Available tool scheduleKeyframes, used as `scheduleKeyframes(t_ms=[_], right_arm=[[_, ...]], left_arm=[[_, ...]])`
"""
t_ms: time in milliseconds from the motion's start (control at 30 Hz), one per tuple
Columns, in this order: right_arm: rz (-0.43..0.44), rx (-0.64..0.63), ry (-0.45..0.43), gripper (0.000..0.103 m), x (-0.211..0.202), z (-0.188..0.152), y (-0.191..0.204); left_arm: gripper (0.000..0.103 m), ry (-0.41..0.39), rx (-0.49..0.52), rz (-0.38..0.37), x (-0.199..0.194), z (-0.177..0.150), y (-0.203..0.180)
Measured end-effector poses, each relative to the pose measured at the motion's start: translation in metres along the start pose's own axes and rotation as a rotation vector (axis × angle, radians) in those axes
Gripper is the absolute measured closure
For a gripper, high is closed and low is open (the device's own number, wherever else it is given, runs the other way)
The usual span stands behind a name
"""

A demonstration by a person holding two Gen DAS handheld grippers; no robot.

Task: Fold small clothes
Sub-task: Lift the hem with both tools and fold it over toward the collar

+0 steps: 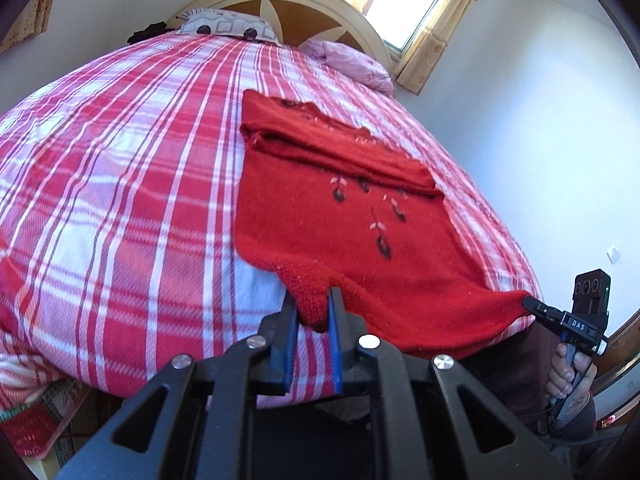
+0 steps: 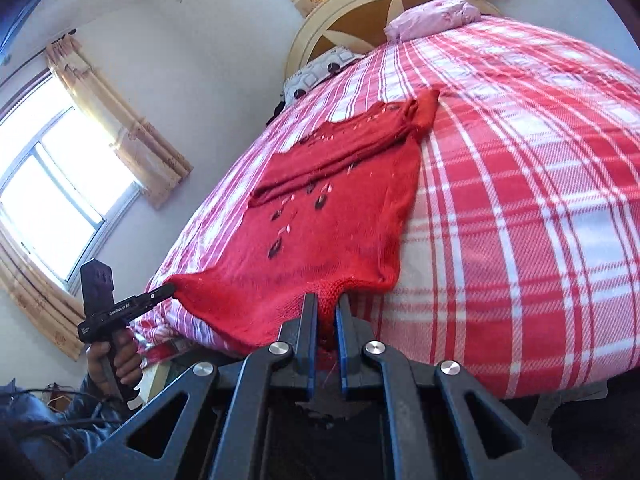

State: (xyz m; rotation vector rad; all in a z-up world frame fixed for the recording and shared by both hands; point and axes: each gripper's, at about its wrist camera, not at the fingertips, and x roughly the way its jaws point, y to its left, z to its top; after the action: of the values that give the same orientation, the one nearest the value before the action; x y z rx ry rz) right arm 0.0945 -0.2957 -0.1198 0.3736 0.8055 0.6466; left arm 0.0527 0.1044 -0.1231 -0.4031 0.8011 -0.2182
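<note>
Two grippers each pinch one bottom corner of the red knitted sweater with dark bead-and-feather embroidery (image 1: 340, 216), which lies on the red-and-white plaid bedspread (image 1: 120, 184) near the foot edge of the bed. Left gripper (image 1: 313, 304): jaws clamped on a bunch of ribbed hem at its corner. Right gripper (image 2: 327, 308): jaws together on the opposite hem corner, knit visibly caught between the pads. Sleeves already lie folded across the chest. Long axis runs from the hem at the bed's foot edge to the neckline, which points toward the cream wooden headboard (image 1: 304, 0). Judged step: fold hem up to neckline. To do it well, lift both corners level and at equal pace, keep the hem taut between them, carry it along the long axis, and lay it square on the shoulders without disturbing the folded sleeves.
</note>
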Motion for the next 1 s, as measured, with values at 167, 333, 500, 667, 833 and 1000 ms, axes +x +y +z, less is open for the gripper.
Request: scheduleKeyframes(t_ms=[167, 333, 500, 667, 833, 1000], right_arm=[[-0.002, -0.033, -0.039, 0.096, -0.003, 0.026, 0.008], [-0.008, -0.05, -0.067, 0.096, 0.002, 0.056, 0.009], [-0.014, -0.031, -0.084, 0.096, 0.013, 0.086, 0.0], [-0.035, -0.04, -0.078, 0.096, 0.028, 0.113, -0.002], [-0.048, -0.039, -0.085, 0.096, 0.043, 0.14, -0.008], [-0.05, -0.015, -0.091, 0.096, 0.056, 0.164, -0.017]], left_arm=[[0.089, -0.04, 0.019, -0.003, -0.002, 0.023, -0.004], [0.089, -0.092, 0.052, 0.019, 0.0, 0.052, -0.005], [0.089, -0.1, 0.042, 0.032, 0.014, 0.079, -0.001], [0.089, -0.109, 0.055, 0.032, 0.033, 0.104, -0.006], [0.089, -0.114, 0.056, 0.025, 0.052, 0.131, -0.012], [0.089, -0.114, 0.051, 0.024, 0.068, 0.155, -0.015]])
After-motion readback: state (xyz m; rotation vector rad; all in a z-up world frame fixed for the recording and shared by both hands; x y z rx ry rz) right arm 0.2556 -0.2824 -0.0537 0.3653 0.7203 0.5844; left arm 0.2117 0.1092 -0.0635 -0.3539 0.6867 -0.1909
